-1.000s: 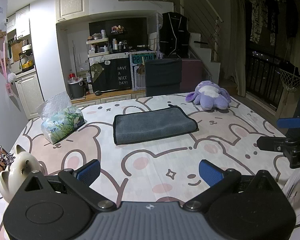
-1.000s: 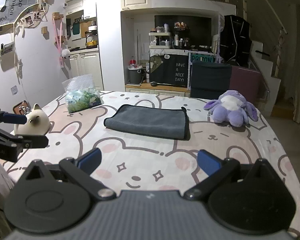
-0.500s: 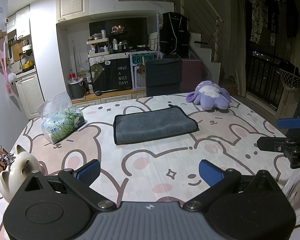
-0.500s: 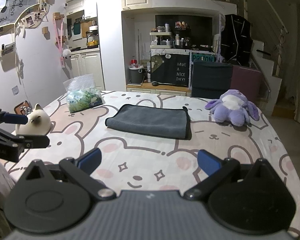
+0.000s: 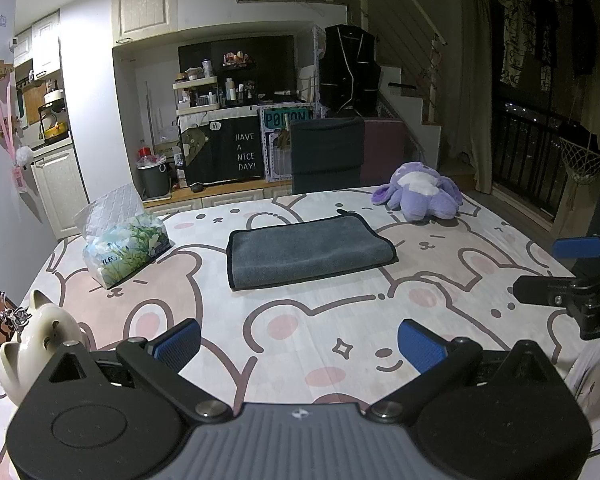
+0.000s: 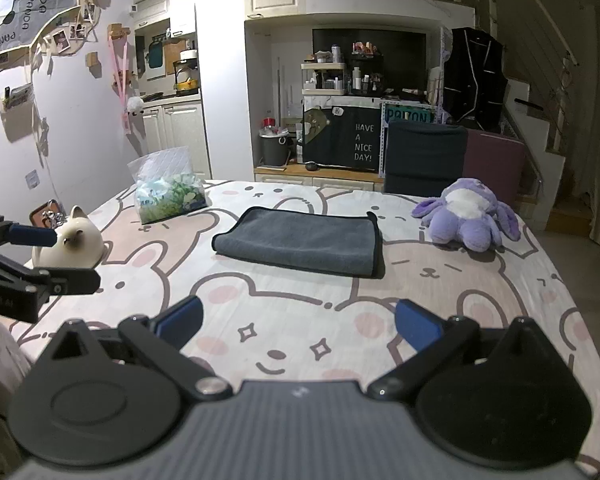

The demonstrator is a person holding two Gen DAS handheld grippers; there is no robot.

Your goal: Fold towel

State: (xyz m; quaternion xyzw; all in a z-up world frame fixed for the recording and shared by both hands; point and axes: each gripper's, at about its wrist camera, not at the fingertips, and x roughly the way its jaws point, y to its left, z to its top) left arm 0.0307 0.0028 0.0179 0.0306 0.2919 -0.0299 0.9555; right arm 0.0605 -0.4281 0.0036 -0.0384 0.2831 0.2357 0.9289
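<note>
A dark grey towel (image 5: 306, 250) lies folded into a flat rectangle near the middle of the table, and shows in the right wrist view (image 6: 300, 245) too. My left gripper (image 5: 298, 346) is open and empty, held above the table's near edge, well short of the towel. My right gripper (image 6: 298, 326) is open and empty, also back from the towel. Each gripper shows in the other's view: the right one at the right edge (image 5: 572, 268), the left one at the left edge (image 6: 40, 256).
The table wears a cloth with pink bear drawings (image 5: 300, 320). A tissue pack (image 5: 126, 250) lies at the left. A white cat figure (image 5: 40, 344) stands at the near left. A purple plush toy (image 5: 420, 196) sits at the far right. A dark chair (image 5: 326, 154) stands behind the table.
</note>
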